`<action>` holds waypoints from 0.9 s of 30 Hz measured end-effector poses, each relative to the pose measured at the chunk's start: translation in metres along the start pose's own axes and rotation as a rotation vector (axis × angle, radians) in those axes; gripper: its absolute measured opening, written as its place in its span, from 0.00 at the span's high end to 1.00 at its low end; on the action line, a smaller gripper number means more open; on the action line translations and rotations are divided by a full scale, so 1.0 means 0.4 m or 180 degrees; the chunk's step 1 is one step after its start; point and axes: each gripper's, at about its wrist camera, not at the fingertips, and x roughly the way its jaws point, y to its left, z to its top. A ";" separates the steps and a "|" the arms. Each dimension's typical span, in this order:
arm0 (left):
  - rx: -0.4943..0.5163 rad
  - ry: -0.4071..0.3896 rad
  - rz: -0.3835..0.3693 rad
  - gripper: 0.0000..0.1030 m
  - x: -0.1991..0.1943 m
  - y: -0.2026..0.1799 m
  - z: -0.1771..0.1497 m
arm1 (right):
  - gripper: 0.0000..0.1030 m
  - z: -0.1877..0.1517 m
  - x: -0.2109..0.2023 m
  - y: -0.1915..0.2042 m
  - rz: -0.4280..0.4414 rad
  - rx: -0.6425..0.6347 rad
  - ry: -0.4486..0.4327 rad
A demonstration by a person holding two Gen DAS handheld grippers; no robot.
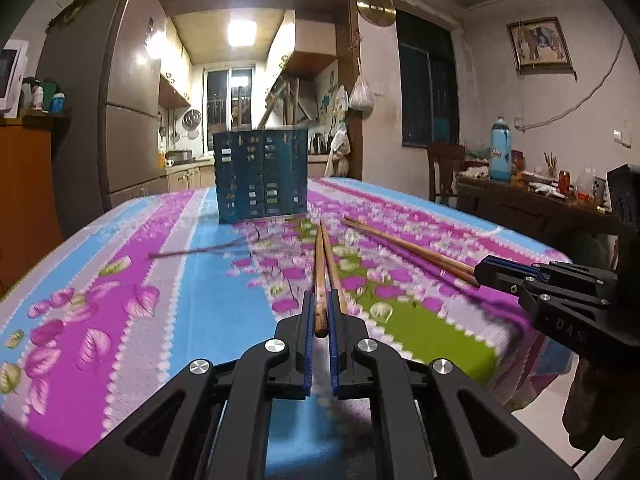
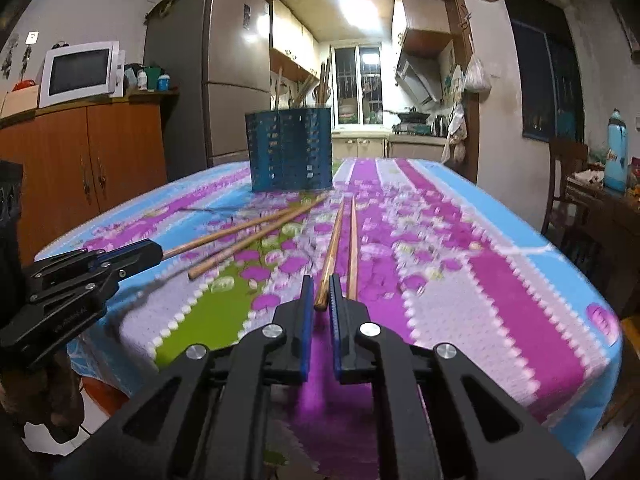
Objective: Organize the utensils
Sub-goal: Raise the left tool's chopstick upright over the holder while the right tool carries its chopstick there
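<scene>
The left gripper (image 1: 320,312) pinches one brown wooden chopstick (image 1: 319,280); its twin (image 1: 334,276) lies beside. The right gripper (image 2: 321,296) pinches another brown wooden chopstick (image 2: 332,256), with its mate (image 2: 352,248) alongside on the striped flowery tablecloth (image 2: 480,264). Farther back stands a blue holey utensil basket (image 1: 262,176).

"DAS" on right gripper (image 1: 482,270)

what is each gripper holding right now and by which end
Left gripper is shut on one wooden chopstick at its thick butt end. Right gripper likewise pinches a chopstick by its butt end. Both tips point toward the blue holder.
</scene>
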 end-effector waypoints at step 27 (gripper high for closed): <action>0.0174 -0.0694 -0.0127 0.93 -0.057 0.025 0.406 | 0.95 0.443 -0.062 -0.012 0.0417 -0.0428 -0.0532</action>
